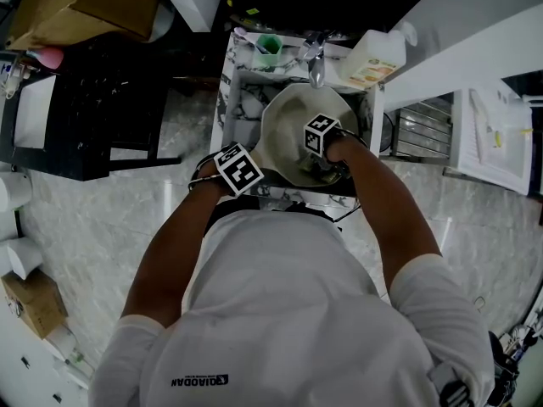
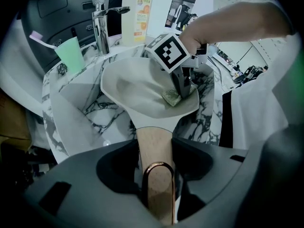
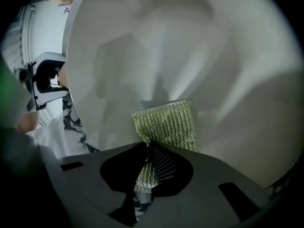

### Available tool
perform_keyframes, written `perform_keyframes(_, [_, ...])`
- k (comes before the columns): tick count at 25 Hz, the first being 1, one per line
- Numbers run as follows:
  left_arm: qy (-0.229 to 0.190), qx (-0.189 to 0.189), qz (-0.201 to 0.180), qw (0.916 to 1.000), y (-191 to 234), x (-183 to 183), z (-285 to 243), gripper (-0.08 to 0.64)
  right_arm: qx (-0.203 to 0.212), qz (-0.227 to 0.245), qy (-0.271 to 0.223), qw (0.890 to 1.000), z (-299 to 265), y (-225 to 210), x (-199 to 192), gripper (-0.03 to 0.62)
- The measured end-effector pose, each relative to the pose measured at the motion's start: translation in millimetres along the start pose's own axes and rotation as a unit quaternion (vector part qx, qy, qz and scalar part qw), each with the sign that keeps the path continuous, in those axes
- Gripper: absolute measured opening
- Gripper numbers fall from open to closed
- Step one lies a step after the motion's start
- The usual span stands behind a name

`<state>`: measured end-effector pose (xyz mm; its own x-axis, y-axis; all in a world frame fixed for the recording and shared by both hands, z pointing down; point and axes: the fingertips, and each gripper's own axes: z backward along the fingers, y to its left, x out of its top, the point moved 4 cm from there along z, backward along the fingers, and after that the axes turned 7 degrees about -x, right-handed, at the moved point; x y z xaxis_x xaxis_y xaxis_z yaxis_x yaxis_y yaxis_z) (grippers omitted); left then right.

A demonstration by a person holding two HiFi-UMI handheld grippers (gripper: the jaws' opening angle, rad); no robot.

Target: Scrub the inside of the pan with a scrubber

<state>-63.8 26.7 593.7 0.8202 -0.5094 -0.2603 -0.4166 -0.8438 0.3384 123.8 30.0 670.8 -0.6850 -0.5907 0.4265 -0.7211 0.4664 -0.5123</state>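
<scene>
A pale pan (image 1: 293, 125) (image 2: 137, 87) (image 3: 190, 56) is held tilted over a marble sink (image 1: 242, 79) (image 2: 71, 113). Its wooden handle (image 2: 154, 151) with a copper loop runs between the jaws of my left gripper (image 1: 237, 170) (image 2: 156, 175), which is shut on it. My right gripper (image 1: 327, 155) (image 2: 184, 87) (image 3: 149, 167) reaches into the pan and is shut on a green mesh scrubber (image 3: 166, 122) (image 2: 172, 98). The scrubber lies pressed flat against the pan's inner wall near the near rim.
A tap (image 1: 316, 62) (image 2: 100, 23) stands behind the sink. A green cup (image 1: 269, 49) (image 2: 70, 51) with a toothbrush is at its left, a detergent bottle (image 1: 373, 58) (image 2: 137, 13) at its right. A dish rack (image 1: 424, 130) sits right of the sink.
</scene>
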Motion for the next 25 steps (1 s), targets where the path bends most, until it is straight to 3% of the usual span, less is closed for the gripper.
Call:
perform_keyframes(9, [0.003, 0.001, 0.000, 1.0000, 0, 0, -1, 0.224, 0.105, -0.054, -0.077, 0.990, 0, 17, 7, 0.063])
perform_keyframes(17, [0.006, 0.000, -0.001, 1.0000, 0, -1, -1, 0.225, 0.169, -0.093, -0.149, 0.970, 2, 37, 21, 0.063])
perform_keyframes(20, [0.007, 0.000, -0.001, 1.0000, -1, -1, -1, 0.225, 0.188, -0.106, -0.170, 0.962, 3, 41, 25, 0.063])
perform_keyframes(25, [0.008, 0.000, -0.001, 1.0000, 0, -1, -1, 0.225, 0.192, -0.093, -0.184, 0.960, 7, 50, 28, 0.063])
